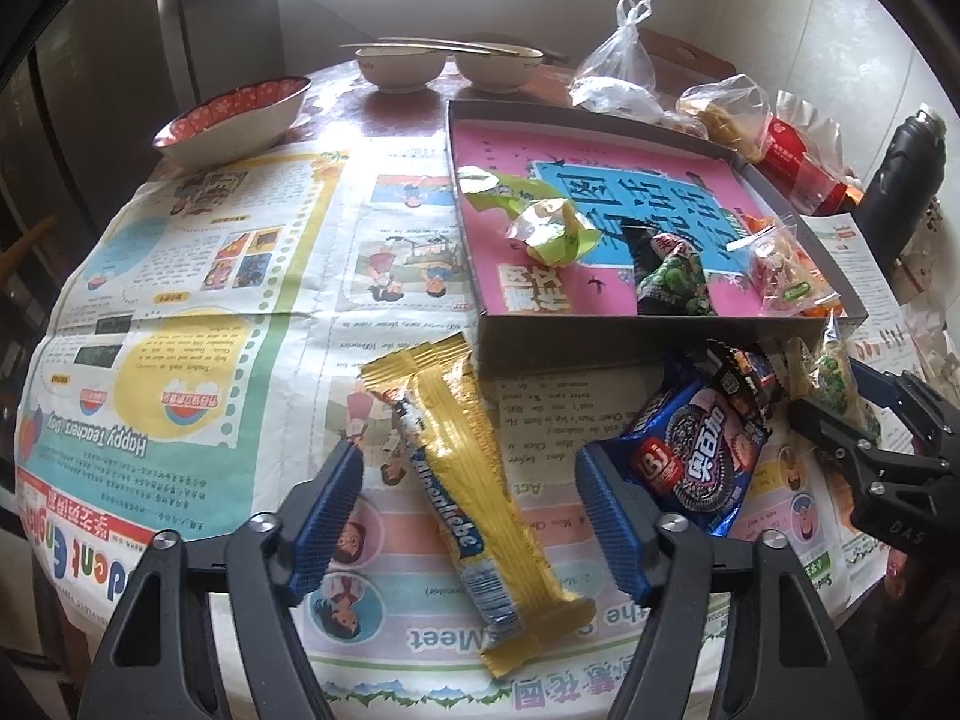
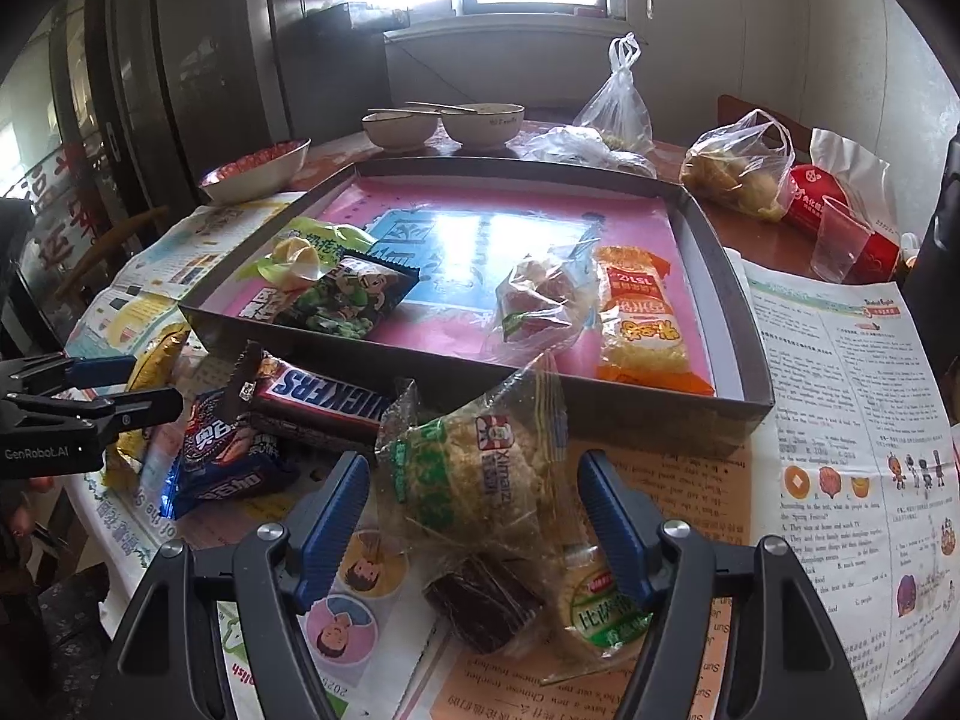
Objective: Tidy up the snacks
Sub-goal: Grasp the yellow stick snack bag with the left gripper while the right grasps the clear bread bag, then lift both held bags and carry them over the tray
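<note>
- Snacks lie scattered on a table (image 1: pixel 198 276) covered with printed newspaper, in front of a shallow cardboard tray (image 1: pixel 606 327) with a pink and blue lining.
- Left gripper (image 1: pixel 471 516) points down at a yellow wrapped candy bar (image 1: pixel 462 468); its blue fingers (image 1: pixel 327 516) stand apart on either side of the bar, not pressing it.
- Right gripper (image 2: pixel 474 525) hangs over a clear bag of rice cakes (image 2: pixel 486 480); its fingers are spread wide on both sides of the bag, without squeezing it.
- Blue cookie pack (image 1: pixel 696 456) and a chocolate bar (image 2: pixel 324 399) lie between the two grippers, just outside the tray.
- Inside the tray: a green candy bag (image 2: pixel 342 300), an orange wafer pack (image 2: pixel 639 318) and a clear bag of sweets (image 2: pixel 534 306).
- Bowls (image 2: pixel 441 123) stand at the far edge.
</note>
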`<state>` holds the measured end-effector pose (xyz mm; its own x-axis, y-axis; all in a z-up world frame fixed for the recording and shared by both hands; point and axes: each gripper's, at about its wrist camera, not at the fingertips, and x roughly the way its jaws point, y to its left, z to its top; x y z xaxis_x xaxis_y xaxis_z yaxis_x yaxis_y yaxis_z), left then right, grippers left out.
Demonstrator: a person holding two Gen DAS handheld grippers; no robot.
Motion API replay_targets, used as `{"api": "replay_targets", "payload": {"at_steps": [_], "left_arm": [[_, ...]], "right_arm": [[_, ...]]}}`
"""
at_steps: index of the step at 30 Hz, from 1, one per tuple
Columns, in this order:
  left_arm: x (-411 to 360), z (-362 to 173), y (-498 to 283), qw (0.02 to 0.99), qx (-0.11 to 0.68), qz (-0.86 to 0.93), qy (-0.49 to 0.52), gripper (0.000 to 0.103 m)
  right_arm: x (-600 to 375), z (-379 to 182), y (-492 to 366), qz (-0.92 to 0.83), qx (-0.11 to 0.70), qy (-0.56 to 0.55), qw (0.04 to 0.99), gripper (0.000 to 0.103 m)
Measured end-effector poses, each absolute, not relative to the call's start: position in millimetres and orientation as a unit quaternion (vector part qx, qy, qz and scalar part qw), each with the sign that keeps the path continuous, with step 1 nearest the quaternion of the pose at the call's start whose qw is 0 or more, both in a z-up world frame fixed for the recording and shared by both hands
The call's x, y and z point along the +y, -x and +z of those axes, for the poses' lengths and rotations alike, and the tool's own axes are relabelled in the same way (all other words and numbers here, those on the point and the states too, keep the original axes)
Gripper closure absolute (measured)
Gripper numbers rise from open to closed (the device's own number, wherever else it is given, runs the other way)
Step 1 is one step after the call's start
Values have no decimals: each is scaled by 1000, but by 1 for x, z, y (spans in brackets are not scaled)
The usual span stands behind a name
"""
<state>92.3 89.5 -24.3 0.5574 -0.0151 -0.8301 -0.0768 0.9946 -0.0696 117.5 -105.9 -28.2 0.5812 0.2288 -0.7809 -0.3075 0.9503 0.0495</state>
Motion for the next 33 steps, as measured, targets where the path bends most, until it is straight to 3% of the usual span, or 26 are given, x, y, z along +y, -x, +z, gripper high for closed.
{"api": "replay_targets", "payload": {"at_steps": [7,9,13,21,33], "left_arm": [[84,-29,-95,879,475,7,49,45],[84,-29,-96,879,474,6,50,47],[85,-29,-97,880,472,7,52,53],[91,-29,-97,883,465,5,62,77],[103,-10,-84,893,442,-9,86,87]], "right_arm": [[-101,-31,-117,148,428,59,890,36],[-100,-32,-117,151,429,59,889,43],[-99,-33,-116,150,426,65,890,46],[-105,-27,-114,154,416,45,895,53],[-118,-9,-105,158,394,14,906,55]]}}
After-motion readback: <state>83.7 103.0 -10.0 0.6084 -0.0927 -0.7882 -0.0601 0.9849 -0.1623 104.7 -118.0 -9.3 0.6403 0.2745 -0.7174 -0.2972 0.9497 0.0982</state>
